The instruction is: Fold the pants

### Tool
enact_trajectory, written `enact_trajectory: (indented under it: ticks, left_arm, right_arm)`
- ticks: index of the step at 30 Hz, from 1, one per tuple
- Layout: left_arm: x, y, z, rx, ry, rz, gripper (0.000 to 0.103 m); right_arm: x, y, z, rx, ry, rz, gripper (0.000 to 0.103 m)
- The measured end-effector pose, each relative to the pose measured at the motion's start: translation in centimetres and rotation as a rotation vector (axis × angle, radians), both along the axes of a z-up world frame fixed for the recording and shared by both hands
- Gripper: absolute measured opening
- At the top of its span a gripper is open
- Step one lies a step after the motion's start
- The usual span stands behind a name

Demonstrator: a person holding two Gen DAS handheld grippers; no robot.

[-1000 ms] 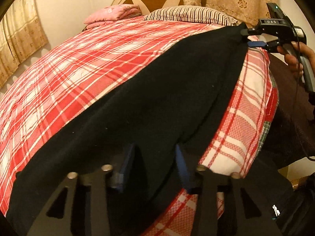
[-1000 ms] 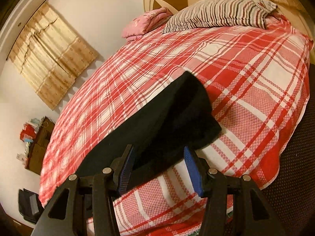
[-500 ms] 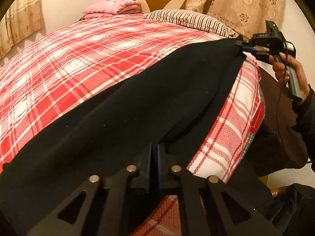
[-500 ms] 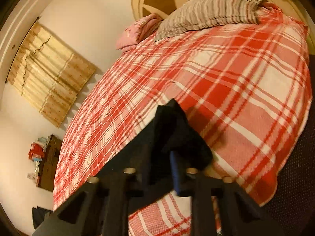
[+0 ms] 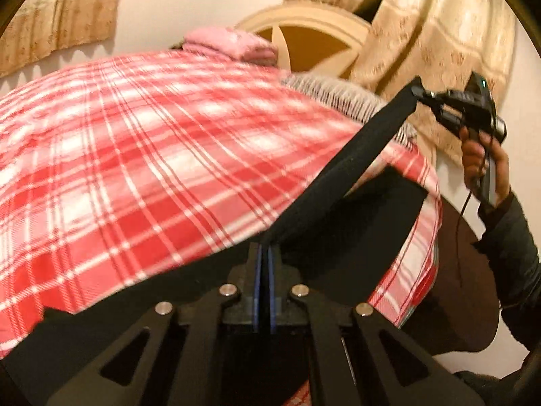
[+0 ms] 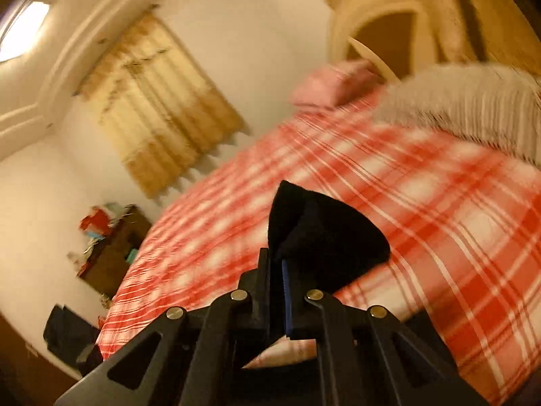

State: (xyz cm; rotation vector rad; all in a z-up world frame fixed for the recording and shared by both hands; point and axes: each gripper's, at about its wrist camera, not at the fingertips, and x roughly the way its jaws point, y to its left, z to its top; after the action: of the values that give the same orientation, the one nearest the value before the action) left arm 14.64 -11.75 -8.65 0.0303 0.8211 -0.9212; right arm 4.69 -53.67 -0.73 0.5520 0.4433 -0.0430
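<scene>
Pants, black, stretch taut above the red plaid bed in my left wrist view, one edge pinched in my left claw, the far end clamped by my right claw. From the right wrist, my right claw grips a bunched black corner over the bed.

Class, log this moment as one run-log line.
left claw: shut on pants | right claw: shut on pants | pants: stretched above plaid bedspread
</scene>
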Motion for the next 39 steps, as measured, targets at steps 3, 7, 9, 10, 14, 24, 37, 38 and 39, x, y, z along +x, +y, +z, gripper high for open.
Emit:
enact_trajectory:
  ticks: [3,7,9,10,14,24,37,38,39]
  left_arm:
    - [-1.3,0.1,-0.5,-0.004,-0.006,-0.038,0.004]
    - [-3.8,-1.3,-3.6,0.043,0.031,-0.136,0.004]
    - [-4.6,-1.7,-4.7,0.074,0.044,-0.166,0.004]
    - [-5.1,-2.1,-5.3,0.089,0.05,-0.181,0.004]
    - [-6.0,-2.7,-6.2,0.111,0.05,-0.184,0.004]
    - [-6.6,-2.8,-6.6,0.156,0.003,-0.172,0.006]
    - [-7.9,-1.0,-5.4,0.156,-0.056,-0.144,0.019]
    - [-7.9,-0.8,-5.3,0.151,-0.058,-0.14,0.026]
    - [-8.0,-0.7,-5.2,0.146,-0.063,-0.136,0.037]
  right_arm:
    - [-1.4,-0.3,-1.5,0.008,0.026,-0.02,0.005]
    - [-4.7,-3.0,-8.1,0.087,0.153,-0.076,0.005]
    - [-6.2,-4.0,-10.6,0.12,0.199,-0.103,0.005]
    - [-7.3,-4.3,-11.7,0.14,0.209,-0.109,0.005]
    - [-9.7,-4.7,-13.1,0.168,0.208,-0.12,0.005]
    - [-10.8,-5.4,-14.6,0.226,0.199,-0.128,0.007]
    - [-13.0,-6.3,-9.3,0.095,0.082,-0.26,0.029]
    - [-12.6,-5.8,-9.0,0.075,0.084,-0.246,0.029]
    - [-11.8,-5.2,-9.0,0.043,0.111,-0.23,0.029]
